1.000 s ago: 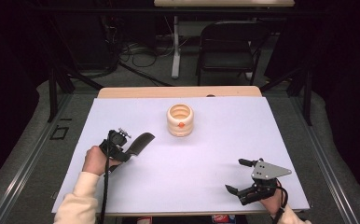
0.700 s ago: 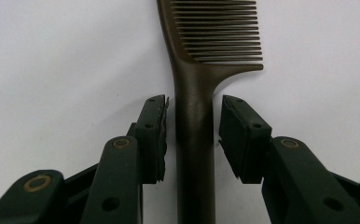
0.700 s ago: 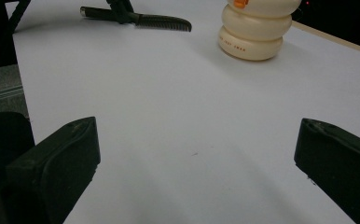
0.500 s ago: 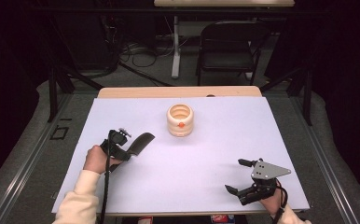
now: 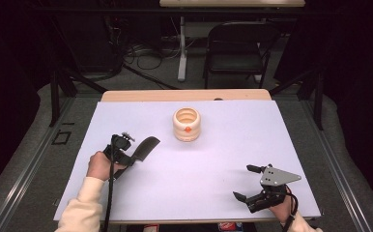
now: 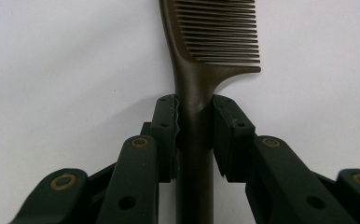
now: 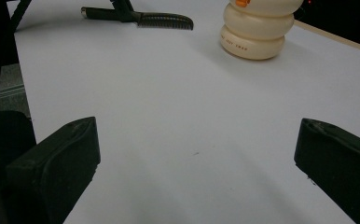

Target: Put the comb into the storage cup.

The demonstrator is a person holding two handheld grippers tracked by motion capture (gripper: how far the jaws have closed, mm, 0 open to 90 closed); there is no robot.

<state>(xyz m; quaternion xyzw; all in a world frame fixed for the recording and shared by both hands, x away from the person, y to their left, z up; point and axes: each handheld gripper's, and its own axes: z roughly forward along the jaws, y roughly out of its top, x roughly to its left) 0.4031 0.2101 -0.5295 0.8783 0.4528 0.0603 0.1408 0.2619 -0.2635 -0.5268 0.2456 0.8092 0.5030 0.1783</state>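
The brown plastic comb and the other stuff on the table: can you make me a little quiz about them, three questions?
1. True or false: the left gripper has its jaws on the handle of the brown plastic comb.
2. Are the right gripper jaws A) spread wide with nothing between them, or B) clamped on a cup?
3. What stands near the middle of the white table?

Key: 1. True; those jaws have just been closing on the handle. 2. A. 3. A cream ribbed round holder with an orange spot.

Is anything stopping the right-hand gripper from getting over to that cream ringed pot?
Probably not. The right gripper sits with jaws open, and bare white table lies between it and the pot; the comb lies off to the side.
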